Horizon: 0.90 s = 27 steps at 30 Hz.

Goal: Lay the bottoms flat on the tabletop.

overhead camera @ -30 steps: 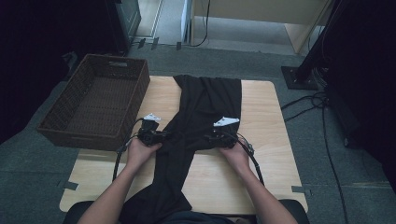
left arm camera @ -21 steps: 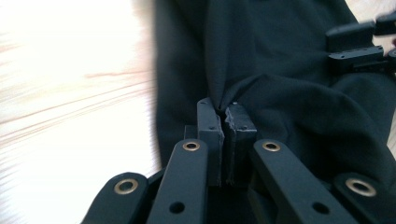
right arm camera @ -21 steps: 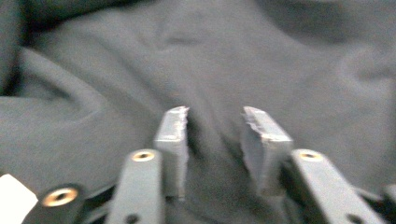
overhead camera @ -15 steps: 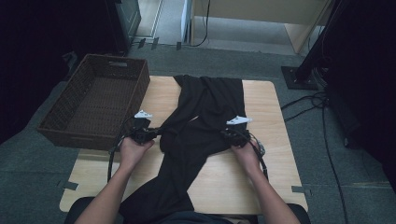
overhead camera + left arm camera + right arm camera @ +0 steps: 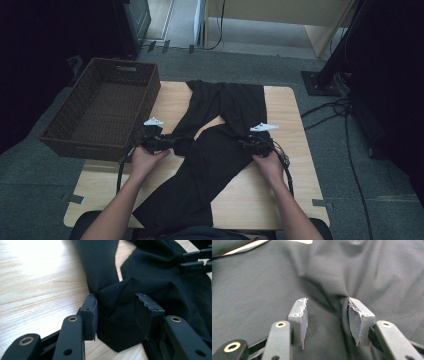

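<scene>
The trousers (image 5: 215, 150) run off the bottom edge in the high view, their near end hidden. The worktop (image 5: 280, 200) beneath them is covered. In the right tool view, folds hide whether cloth touches the pads (image 5: 303, 317).

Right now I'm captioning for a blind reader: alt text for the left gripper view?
Black trousers lie on a pale wooden table; a folded corner sits between the left gripper's parted jaws, which have just been opening. The right gripper shows at top right.
</scene>
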Tool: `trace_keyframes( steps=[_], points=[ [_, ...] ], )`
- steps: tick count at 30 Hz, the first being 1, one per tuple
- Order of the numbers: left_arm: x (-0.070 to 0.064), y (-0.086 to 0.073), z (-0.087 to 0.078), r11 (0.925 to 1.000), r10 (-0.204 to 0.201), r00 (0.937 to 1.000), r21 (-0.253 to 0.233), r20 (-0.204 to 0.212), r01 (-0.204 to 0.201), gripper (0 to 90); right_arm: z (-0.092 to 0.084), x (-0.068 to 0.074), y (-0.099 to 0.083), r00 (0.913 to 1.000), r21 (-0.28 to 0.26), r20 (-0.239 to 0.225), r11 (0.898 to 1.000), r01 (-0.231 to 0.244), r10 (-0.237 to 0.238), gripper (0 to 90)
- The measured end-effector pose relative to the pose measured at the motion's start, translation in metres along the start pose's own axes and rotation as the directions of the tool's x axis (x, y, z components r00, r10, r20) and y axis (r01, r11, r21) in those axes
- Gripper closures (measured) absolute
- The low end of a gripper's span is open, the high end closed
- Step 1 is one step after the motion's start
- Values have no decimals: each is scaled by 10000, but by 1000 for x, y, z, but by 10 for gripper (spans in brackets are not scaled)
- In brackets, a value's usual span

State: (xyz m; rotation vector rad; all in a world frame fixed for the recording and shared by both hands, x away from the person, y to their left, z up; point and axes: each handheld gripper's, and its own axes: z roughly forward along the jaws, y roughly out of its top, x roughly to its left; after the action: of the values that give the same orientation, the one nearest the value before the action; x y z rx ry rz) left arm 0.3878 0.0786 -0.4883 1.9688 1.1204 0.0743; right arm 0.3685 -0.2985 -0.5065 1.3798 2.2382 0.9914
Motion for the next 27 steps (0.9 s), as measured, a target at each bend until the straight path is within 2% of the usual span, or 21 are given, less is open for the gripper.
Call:
trace_keyframes(
  steps=[2,5,7,10,14,16,19,21,24,27],
  points=[
    [-1,1,0,9999,61,9999,144,-144,-59,538,2,12,2,9993,58,-168,9995,326,-325,526],
    [-2,3,-4,10000,13,10000,25,9,-13,539,5,27,3,9971,-81,-668,9993,361,-366,526],
    [-5,5,-9,10000,64,9998,-72,190,-63,537,9,34,3,9960,-35,-814,9994,358,-360,526],
    [-13,7,-12,9996,236,9987,-142,453,-230,532,14,39,2,9952,-50,-873,9991,431,-433,524],
    [-24,7,-7,9984,502,9964,235,677,-519,504,17,42,2,9955,-189,-825,9988,445,-459,498],
    [-31,7,-6,9978,594,9945,253,861,-618,487,17,45,3,9952,-193,-801,9983,543,-556,513],
    [-39,5,-4,9971,653,9916,304,1113,-691,456,14,51,4,9937,-276,-944,9979,589,-612,532],
    [-43,3,2,9945,800,9910,592,1076,-867,458,14,58,4,9918,-289,-1115,9978,594,-623,534],
    [-47,-2,17,9871,1028,9902,1133,950,-1133,520,17,67,2,9884,-13,-1218,9958,913,-908,535],
    [-44,-4,25,9838,1154,9905,1292,753,-1244,683,19,72,1,9874,-75,-1048,9929,1183,-1185,534]
  ],
)
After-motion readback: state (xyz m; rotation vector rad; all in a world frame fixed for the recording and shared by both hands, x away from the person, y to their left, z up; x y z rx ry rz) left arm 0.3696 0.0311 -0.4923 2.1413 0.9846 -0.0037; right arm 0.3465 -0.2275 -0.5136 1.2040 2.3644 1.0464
